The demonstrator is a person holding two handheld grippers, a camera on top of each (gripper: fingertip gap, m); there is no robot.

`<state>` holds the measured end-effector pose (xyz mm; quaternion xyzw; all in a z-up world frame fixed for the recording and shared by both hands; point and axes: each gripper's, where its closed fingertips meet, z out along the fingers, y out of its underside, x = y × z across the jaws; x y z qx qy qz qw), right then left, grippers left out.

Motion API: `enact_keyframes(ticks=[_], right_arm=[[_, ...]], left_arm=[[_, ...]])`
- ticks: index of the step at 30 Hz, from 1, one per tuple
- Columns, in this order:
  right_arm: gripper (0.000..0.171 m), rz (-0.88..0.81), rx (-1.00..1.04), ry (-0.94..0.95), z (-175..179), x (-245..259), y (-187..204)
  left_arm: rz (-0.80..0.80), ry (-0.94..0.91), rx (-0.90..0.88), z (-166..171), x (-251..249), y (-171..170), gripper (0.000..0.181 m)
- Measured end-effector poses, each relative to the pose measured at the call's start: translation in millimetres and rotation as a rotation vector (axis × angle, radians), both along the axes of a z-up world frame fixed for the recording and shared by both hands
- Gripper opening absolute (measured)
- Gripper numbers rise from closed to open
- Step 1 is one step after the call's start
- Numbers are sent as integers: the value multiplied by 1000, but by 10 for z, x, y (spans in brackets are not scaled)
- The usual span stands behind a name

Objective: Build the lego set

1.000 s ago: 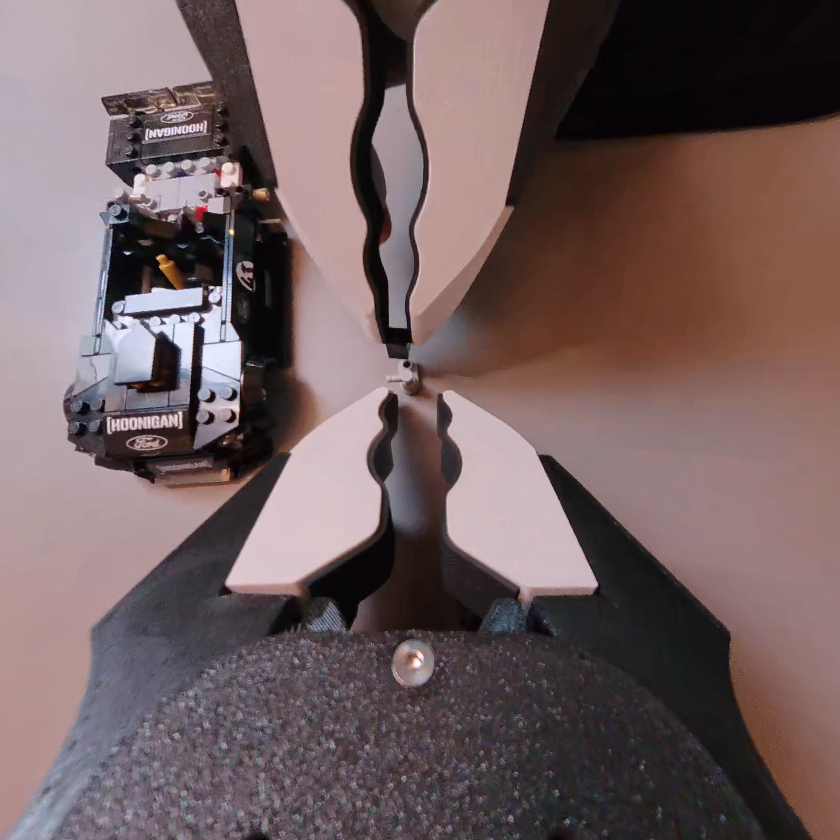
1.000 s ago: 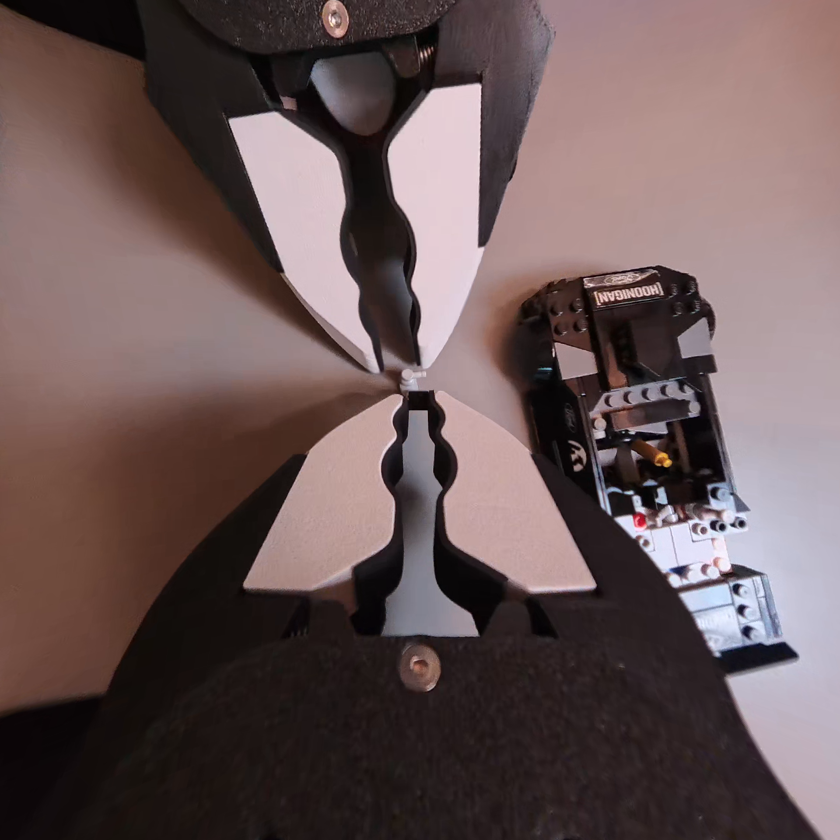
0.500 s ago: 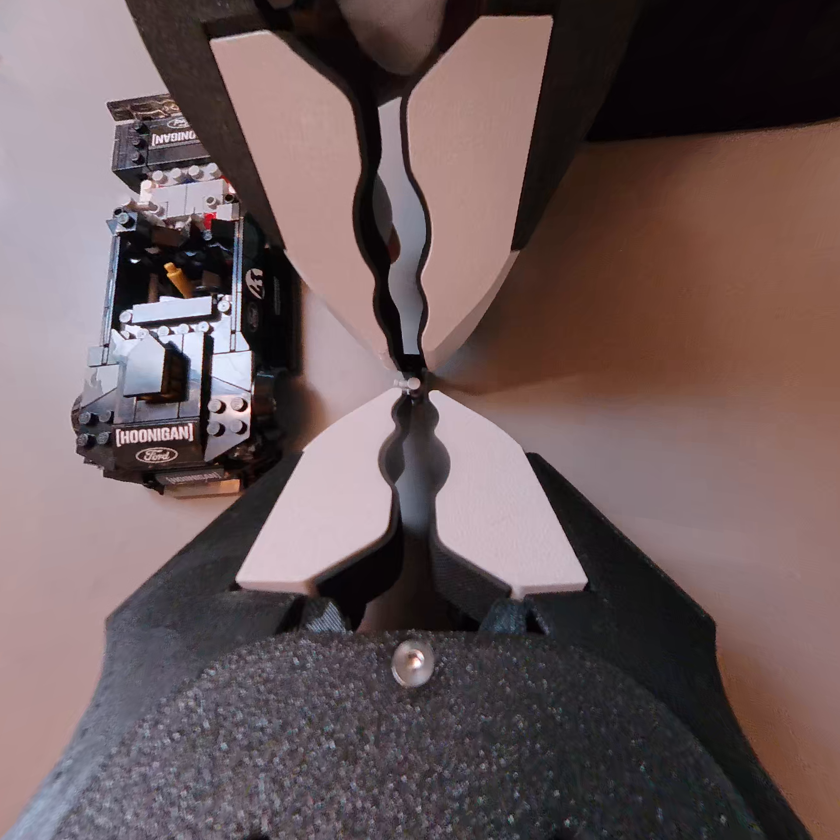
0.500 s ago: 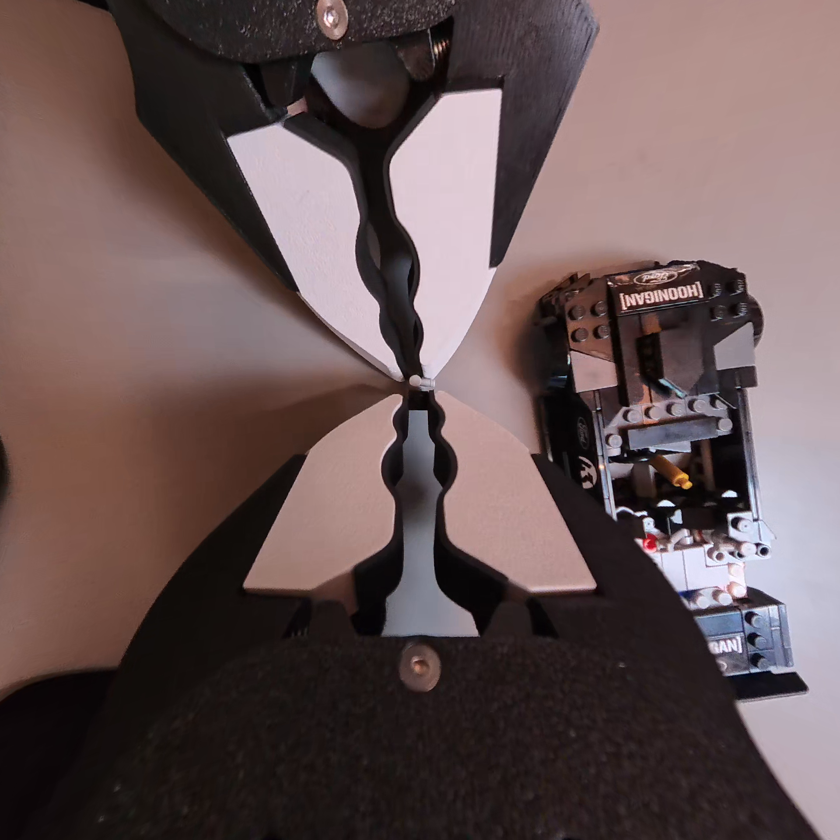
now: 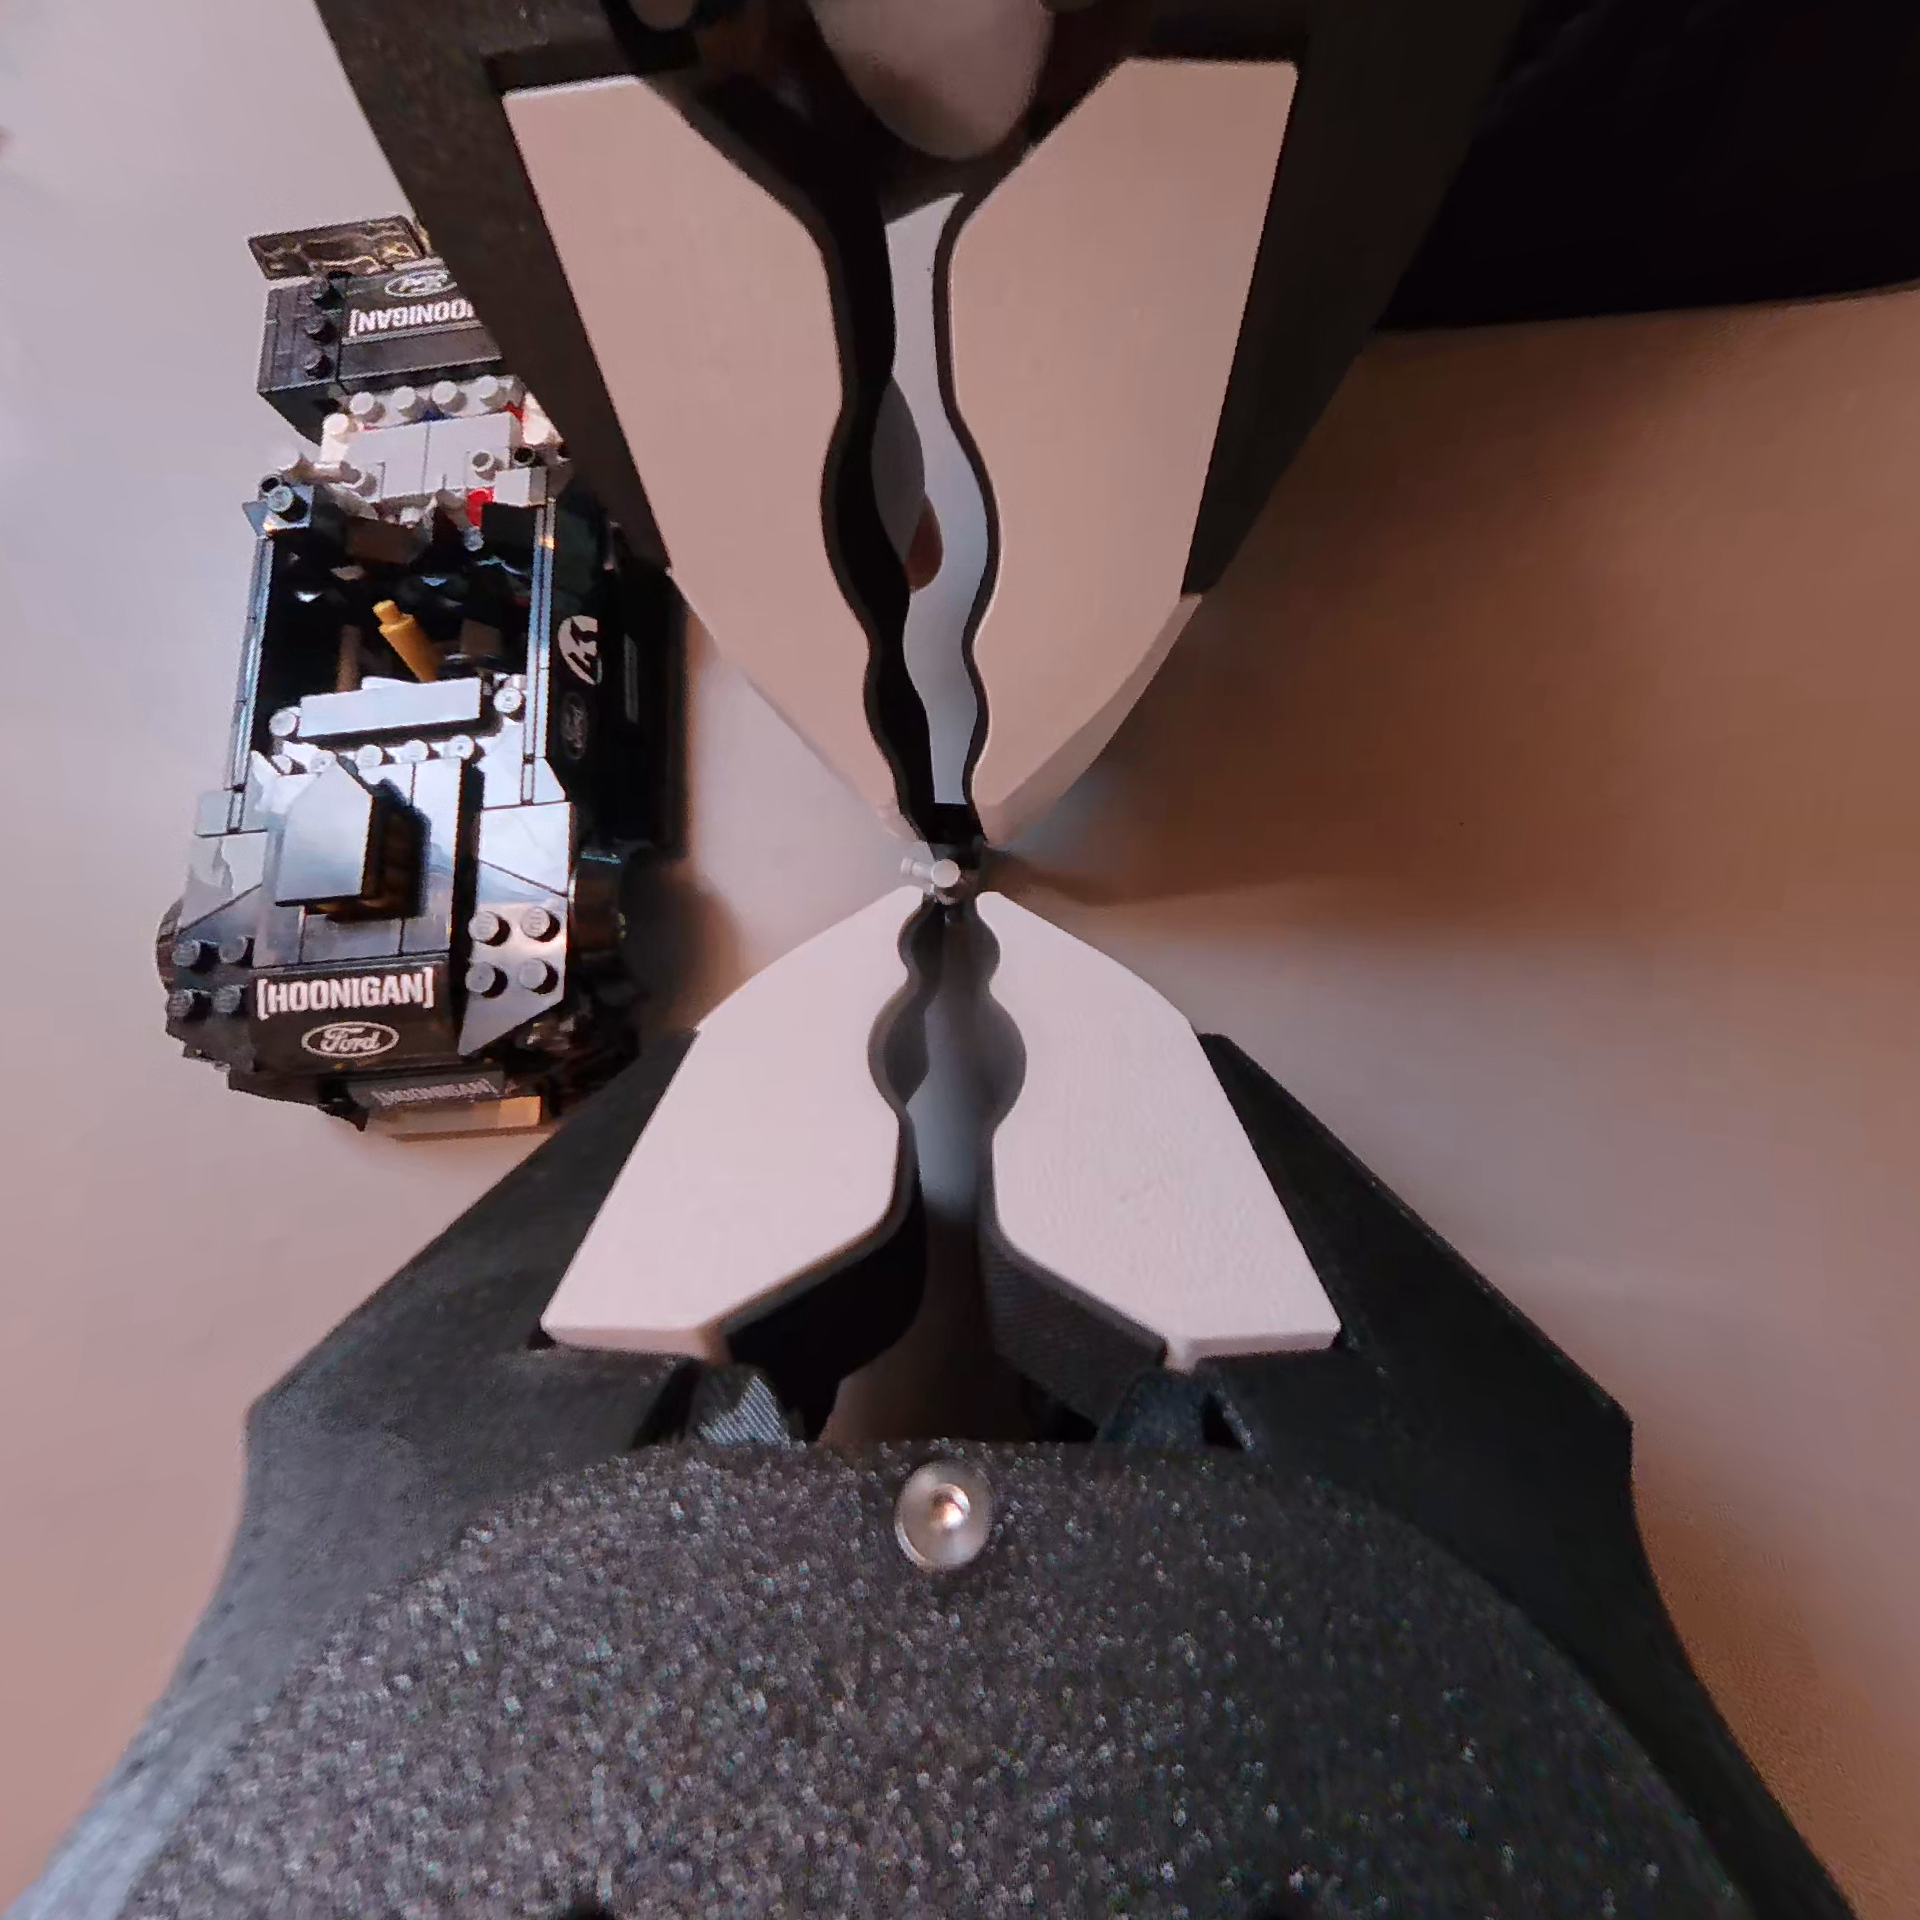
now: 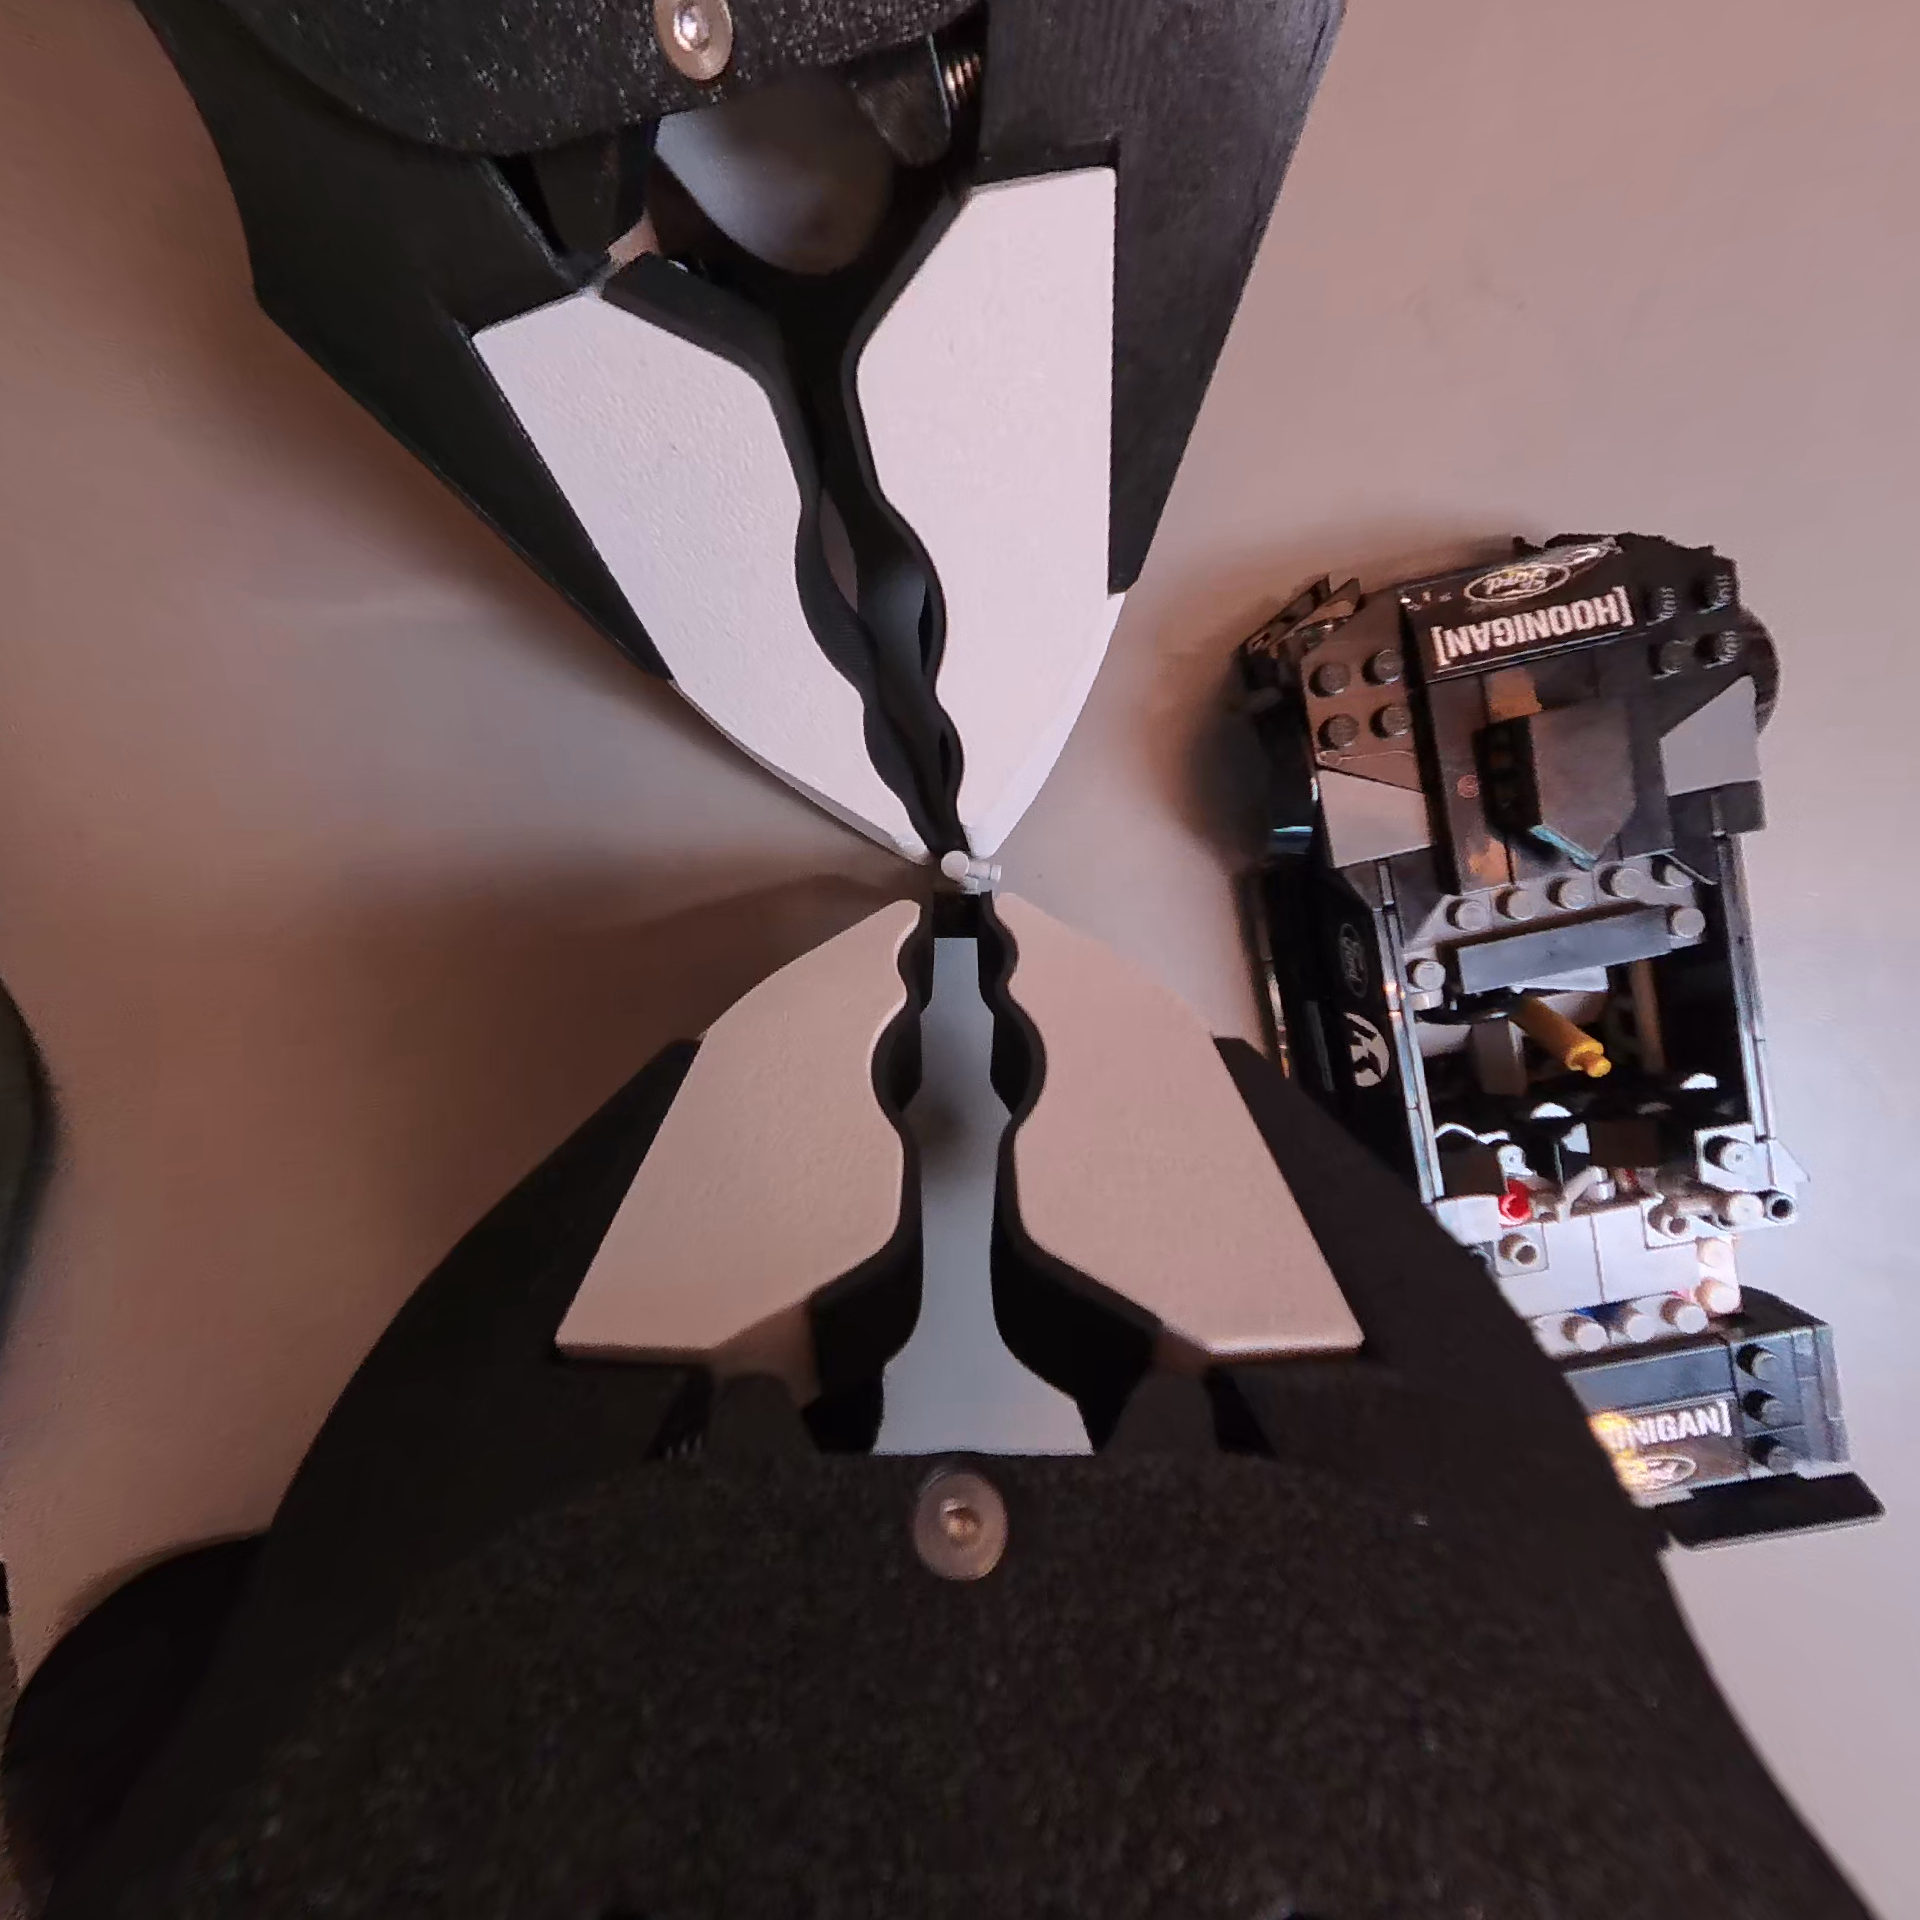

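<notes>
Two grippers meet tip to tip above the pale table (image 5: 1558,727). Between them is one tiny light-grey piece (image 5: 938,871), a small stud-and-bar part. The left gripper (image 5: 948,914), nearest in its own view, has its two white fingers drawn together at the tips and pinching the near end of that piece. The right gripper (image 6: 961,906), seen from its own camera, has its tips narrowed onto a small black part that touches the grey piece (image 6: 968,869); whether it clamps both or only the black bit I cannot tell.

Farther off on the table sits one lego car (image 5: 405,707), black and grey, roofless, with a single yellow lever upright in the cabin. It lies just beside the fingers, to their left in the left wrist view and to the right in the right wrist view (image 6: 1538,1029). It bears white lettering and oval badges on both ends and one door.
</notes>
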<state>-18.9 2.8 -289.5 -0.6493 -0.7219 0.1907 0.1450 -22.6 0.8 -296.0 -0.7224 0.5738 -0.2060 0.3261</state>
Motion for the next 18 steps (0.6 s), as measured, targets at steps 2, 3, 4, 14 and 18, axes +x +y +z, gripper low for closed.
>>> enact_keyframes(ticks=[2,3,4,14,18], right_arm=[[8,-18,-6,1,-2,0,0],[8,-30,-11,2,-3,-2,0],[8,-43,-13,2,-6,-2,-1],[8,-181,-22,-30,-28,-22,-9],[8,-251,-33,-12,-29,-30,-7]], left_arm=[[2,0,0,0,1,1,4],[3,0,0,0,1,1,4],[4,-1,0,-1,1,0,4],[16,-9,11,0,-14,3,4],[16,-10,25,0,-19,6,5]])
